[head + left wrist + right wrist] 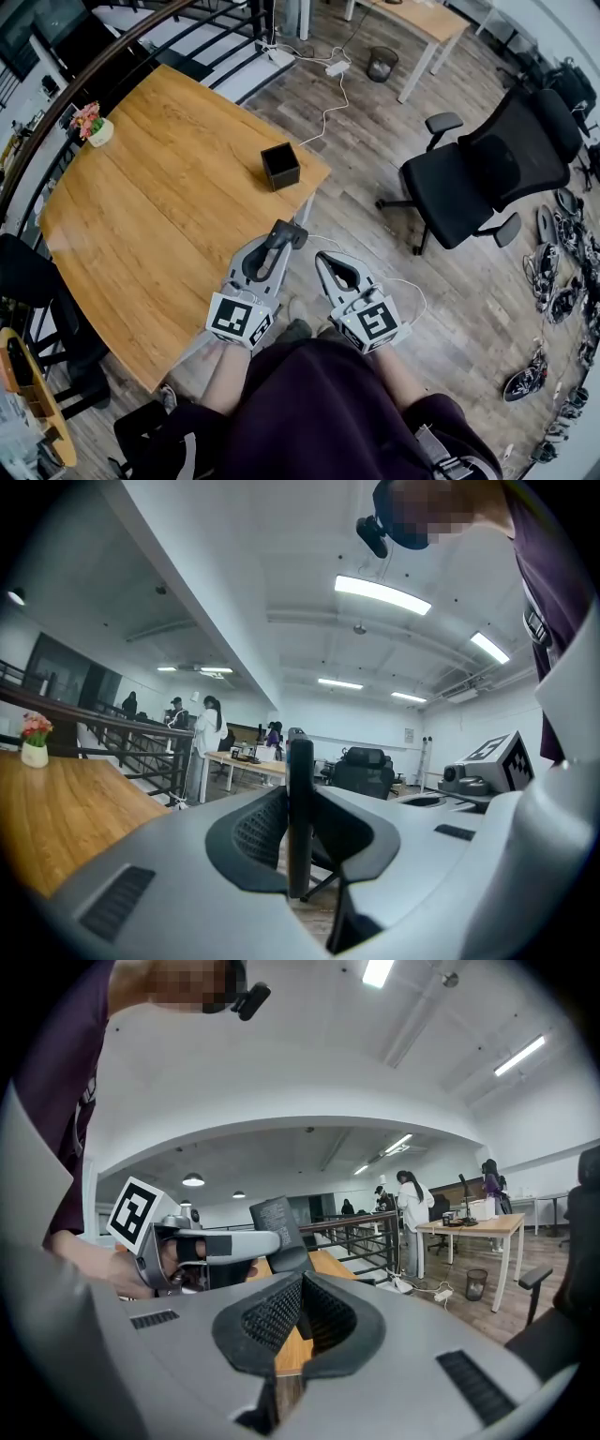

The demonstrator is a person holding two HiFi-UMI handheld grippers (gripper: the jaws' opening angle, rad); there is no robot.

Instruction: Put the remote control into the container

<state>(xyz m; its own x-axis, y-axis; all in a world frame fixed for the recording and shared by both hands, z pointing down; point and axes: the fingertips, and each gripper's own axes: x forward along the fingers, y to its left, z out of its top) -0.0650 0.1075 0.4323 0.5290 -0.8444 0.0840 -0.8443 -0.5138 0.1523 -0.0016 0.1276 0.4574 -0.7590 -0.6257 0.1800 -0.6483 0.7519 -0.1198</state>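
The black open-topped cube container (280,165) stands on the wooden table (159,187) near its right edge. A dark remote control (288,233) is clamped in my left gripper (280,240), held off the table's near right corner, a short way in front of the container. In the left gripper view the remote (300,808) stands edge-on between the jaws of that gripper (299,878). My right gripper (326,260) is beside the left one over the floor, shut with nothing in it. The right gripper view shows its closed jaws (300,1309) and the held remote (278,1224).
A small flower pot (94,127) sits at the table's far left. A black office chair (487,169) stands to the right, with shoes (553,272) along the floor beyond. A waste bin (381,64), a cable with power strip (335,69) and a second table (422,19) lie farther off.
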